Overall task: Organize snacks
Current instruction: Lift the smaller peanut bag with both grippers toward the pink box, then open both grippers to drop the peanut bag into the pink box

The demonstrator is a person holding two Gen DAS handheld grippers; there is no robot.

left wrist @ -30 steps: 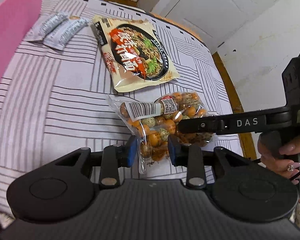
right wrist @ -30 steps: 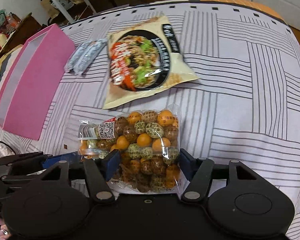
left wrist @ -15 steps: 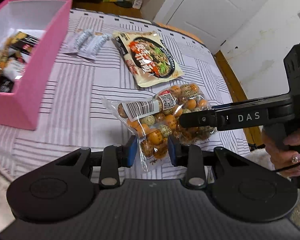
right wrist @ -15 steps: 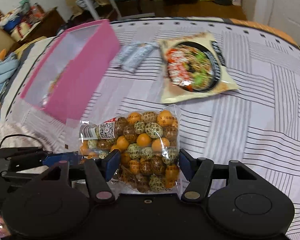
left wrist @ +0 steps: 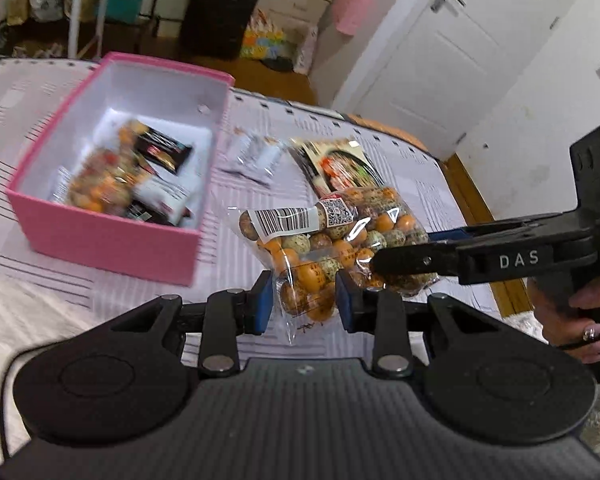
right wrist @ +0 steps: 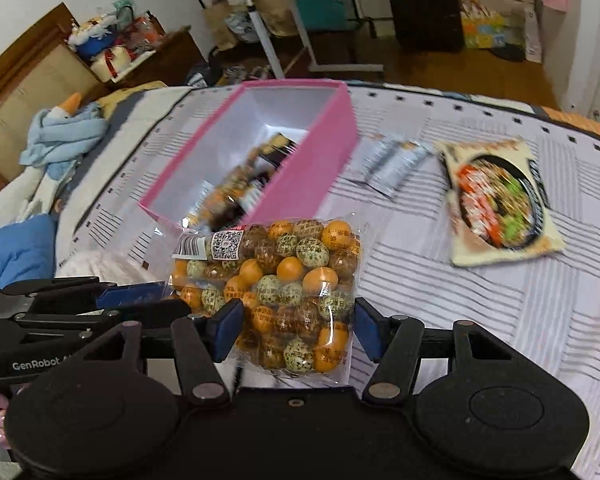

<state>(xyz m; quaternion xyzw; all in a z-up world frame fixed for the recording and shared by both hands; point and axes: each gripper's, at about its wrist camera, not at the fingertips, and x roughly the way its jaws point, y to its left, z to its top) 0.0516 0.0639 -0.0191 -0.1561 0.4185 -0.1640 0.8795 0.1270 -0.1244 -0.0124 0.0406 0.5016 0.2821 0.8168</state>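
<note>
Candy bag (left wrist: 332,248), clear plastic full of orange and speckled balls, sits at the centre of both my views, lifted above the striped bedspread (right wrist: 500,320). My left gripper (left wrist: 303,306) pinches its lower corner between blue pads. My right gripper (right wrist: 296,328) clamps the bag's other end, pads pressed into its sides; in the left view it reaches in from the right edge of the frame. Pink box (left wrist: 112,236) lies at the left of the left view, open, with blurred snack packets inside. Noodle packet (right wrist: 500,204) lies flat at the right of the right view, with two small silver sachets (right wrist: 392,160) between it and the box.
</note>
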